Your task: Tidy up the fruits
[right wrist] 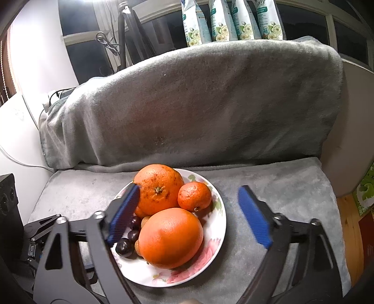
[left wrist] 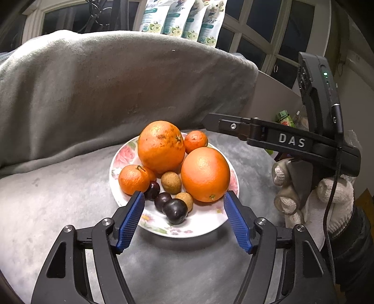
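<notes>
Claws both wide open, nothing gripped. Left claw (left wrist: 183, 203) hovers over the near rim of the plate (left wrist: 198, 225); its ribbed blue pads (left wrist: 131, 221) straddle the dark plums (left wrist: 175, 210) and the small tan fruits (left wrist: 171, 182) without touching them. Right claw (right wrist: 189, 210) straddles the same plate (right wrist: 219, 224) from the other side: one pad (right wrist: 122, 214) sits in front of the far big orange (right wrist: 159, 188), the other pad is off the plate over the grey cloth; whether the first pad touches the fruit I cannot tell.

Plate is round, glossy white ceramic with a pink flower print. On it: two big oranges, the far one (left wrist: 161, 146) rough and brown-speckled, the near one (left wrist: 205, 174) smooth; two small mandarins, one at the left edge (left wrist: 134, 179), one at the back (left wrist: 195, 141); round matte tan fruits and shiny near-black plums in the middle and front.

Plate sits on a seat covered in fuzzy grey fleece blanket (left wrist: 116, 93), which also drapes the backrest behind the plate. Right of the plate in the left wrist view: the right claw's black body and a hand in a white knit glove (left wrist: 327, 198) holding it. Behind the backrest: printed white-and-teal packs (right wrist: 231, 21) against dark window panes.
</notes>
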A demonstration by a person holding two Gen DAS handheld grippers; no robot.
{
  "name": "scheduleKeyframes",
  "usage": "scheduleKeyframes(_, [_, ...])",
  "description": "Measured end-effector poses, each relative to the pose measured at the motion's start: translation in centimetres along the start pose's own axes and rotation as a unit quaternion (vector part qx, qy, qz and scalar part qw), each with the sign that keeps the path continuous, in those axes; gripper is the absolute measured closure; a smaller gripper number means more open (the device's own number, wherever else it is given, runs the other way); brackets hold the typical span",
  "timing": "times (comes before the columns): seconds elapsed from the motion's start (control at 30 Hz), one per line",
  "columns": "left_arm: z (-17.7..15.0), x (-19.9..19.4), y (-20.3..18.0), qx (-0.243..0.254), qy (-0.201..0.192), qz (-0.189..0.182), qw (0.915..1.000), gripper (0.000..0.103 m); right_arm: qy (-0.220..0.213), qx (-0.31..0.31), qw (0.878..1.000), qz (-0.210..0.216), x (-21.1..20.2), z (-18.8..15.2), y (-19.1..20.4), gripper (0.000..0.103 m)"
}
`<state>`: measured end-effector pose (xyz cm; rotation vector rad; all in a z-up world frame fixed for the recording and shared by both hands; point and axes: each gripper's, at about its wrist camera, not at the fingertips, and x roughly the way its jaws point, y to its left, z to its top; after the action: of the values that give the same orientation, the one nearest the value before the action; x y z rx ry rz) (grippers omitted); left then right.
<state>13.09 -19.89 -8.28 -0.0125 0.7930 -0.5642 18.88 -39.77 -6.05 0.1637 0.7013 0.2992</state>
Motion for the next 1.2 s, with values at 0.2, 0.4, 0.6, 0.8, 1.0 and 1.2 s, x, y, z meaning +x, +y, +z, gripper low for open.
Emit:
scheduleKeyframes(0.2, [0.1,0.0,-0.2,0.001,0.002,0.007,1.0000,0.025,0.008,-0.003,1.000,-0.003,-0.3,-0.1,0.3,0.013])
scheduleKeyframes(0.4, [0.1,-0.6,-0.2,-0.001,-0.003,0.021,0.9998,0.022,0.010,-0.005,1.000,-0.003,-0.6,-0.3,0.7,0.013])
scheduleKeyframes(0.6, [0.2,-1.4,-0.2,-0.002,-0.011,0.026,0.9996,0.022,0.007,-0.005,1.000,-0.003,-1.3,-0.5,1.1,0.013])
scheduleKeyframes(0.8, [0.0,-2.1,-0.3,-0.002,-0.016,0.028,0.9995,0.022,0.002,-0.008,1.000,-0.005,-2.4,-0.8,1.6,0.013])
scheduleKeyframes(1.0, [0.0,-3.1,-0.4,-0.004,-0.027,0.029,0.9992,0.022,-0.009,-0.019,1.000,-0.010,-4.0,-1.3,2.8,0.013])
scheduleKeyframes(1.2, [-0.4,-4.6,-0.4,-0.005,-0.038,0.035,0.9987,0.022,-0.021,-0.030,0.999,-0.014,-5.7,-1.7,4.1,0.013])
